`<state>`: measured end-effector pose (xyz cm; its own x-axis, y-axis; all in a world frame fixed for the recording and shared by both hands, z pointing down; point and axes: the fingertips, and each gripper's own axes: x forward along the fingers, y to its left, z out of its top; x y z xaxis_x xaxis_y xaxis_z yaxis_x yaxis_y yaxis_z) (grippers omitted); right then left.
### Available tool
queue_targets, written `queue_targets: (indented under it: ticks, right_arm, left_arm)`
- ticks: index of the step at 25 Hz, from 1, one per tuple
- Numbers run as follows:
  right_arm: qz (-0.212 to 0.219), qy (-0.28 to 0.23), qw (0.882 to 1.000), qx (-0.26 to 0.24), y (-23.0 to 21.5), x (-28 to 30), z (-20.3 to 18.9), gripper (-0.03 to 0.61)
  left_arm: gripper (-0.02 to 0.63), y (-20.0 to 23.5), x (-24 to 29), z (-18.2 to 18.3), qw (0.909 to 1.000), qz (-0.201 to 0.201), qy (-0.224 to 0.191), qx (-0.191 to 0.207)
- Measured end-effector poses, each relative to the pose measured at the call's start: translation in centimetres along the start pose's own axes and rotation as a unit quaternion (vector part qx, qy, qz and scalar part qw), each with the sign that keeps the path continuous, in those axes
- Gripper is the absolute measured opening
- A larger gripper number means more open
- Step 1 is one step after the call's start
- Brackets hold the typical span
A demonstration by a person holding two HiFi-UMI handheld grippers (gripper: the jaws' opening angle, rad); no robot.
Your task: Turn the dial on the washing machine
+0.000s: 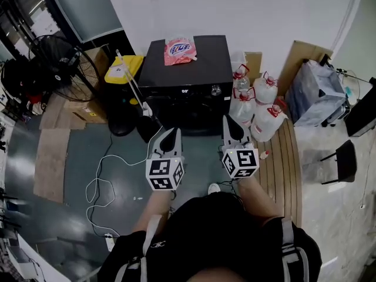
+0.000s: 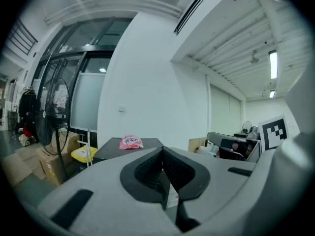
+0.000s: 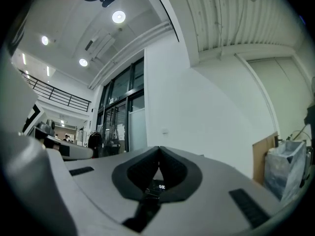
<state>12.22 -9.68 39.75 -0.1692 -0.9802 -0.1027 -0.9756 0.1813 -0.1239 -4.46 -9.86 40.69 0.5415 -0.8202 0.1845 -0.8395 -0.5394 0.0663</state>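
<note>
The dial (image 1: 216, 90) lies just beyond the right tongs (image 1: 228, 121), farther from the left tongs (image 1: 174, 131); both pairs are pressed together, empty.

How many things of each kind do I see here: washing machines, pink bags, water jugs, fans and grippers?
Washing machine: 1
Pink bag, lying on top of the machine: 1
Water jugs, standing beside the machine: 4
Fan: 1
Grippers, the left gripper and the right gripper: 2
Total: 9
</note>
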Motion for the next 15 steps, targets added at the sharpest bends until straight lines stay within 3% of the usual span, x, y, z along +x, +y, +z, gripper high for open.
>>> queue_targets:
  ticks: [6, 15]
  right_arm:
    - [0.023, 0.02, 1.0, 0.0, -2.3, 4.8, -1.6, 0.008]
    - [0.013, 0.058, 0.998, -0.009, -4.4, 9.9, -5.2, 0.008]
  left_arm:
    - [0.003, 0.8, 4.5, -0.2, 0.9997, 0.017, 0.016, -0.007]
    - [0.003, 3.9, 8.6, -1.1, 0.9987, 0.032, 0.035, -0.018]
